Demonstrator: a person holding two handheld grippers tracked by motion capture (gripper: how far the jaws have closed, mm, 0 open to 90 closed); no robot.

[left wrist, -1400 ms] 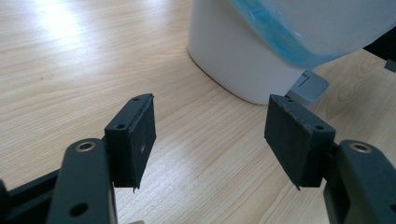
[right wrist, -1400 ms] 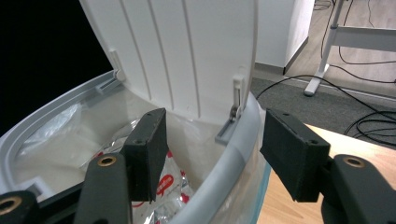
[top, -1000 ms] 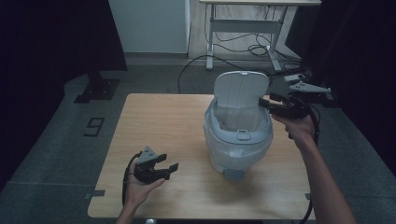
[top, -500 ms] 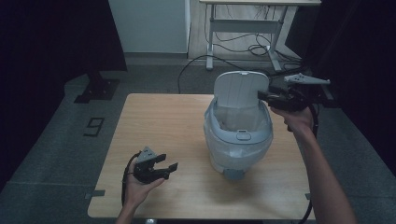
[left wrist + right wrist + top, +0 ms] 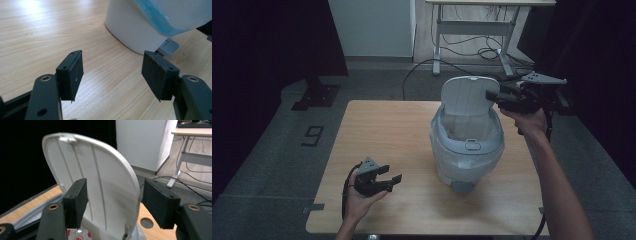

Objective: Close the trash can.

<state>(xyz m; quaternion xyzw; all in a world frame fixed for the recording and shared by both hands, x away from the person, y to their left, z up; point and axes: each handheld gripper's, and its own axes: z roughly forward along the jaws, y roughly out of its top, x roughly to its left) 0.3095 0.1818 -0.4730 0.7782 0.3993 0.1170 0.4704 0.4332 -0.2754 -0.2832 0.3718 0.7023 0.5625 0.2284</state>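
Observation:
A white pedal bin (image 5: 467, 155) with a pale blue liner (image 5: 160, 22) stands on the right half of the wooden table (image 5: 382, 130). Its lid (image 5: 466, 100) is raised upright. My right gripper (image 5: 488, 96) is held level at the lid's right edge. In the right gripper view the ribbed lid (image 5: 105, 177) runs between the jaws of my right gripper (image 5: 116, 200), and there is a gap to the right pad (image 5: 160, 202), so it is open. My left gripper (image 5: 393, 175) rests near the table's front left, open and empty. Its jaws (image 5: 112, 75) point at the bin's base and grey pedal (image 5: 168, 46).
Behind the table stand a desk frame (image 5: 472, 30) with loose cables (image 5: 482, 52) on the floor and a white cabinet (image 5: 372, 25). Dark curtains hang on both sides. The table's left half is bare wood.
My right gripper has risen and shifted left, closer to the lid's edge. The left gripper and the bin have stayed where they were.

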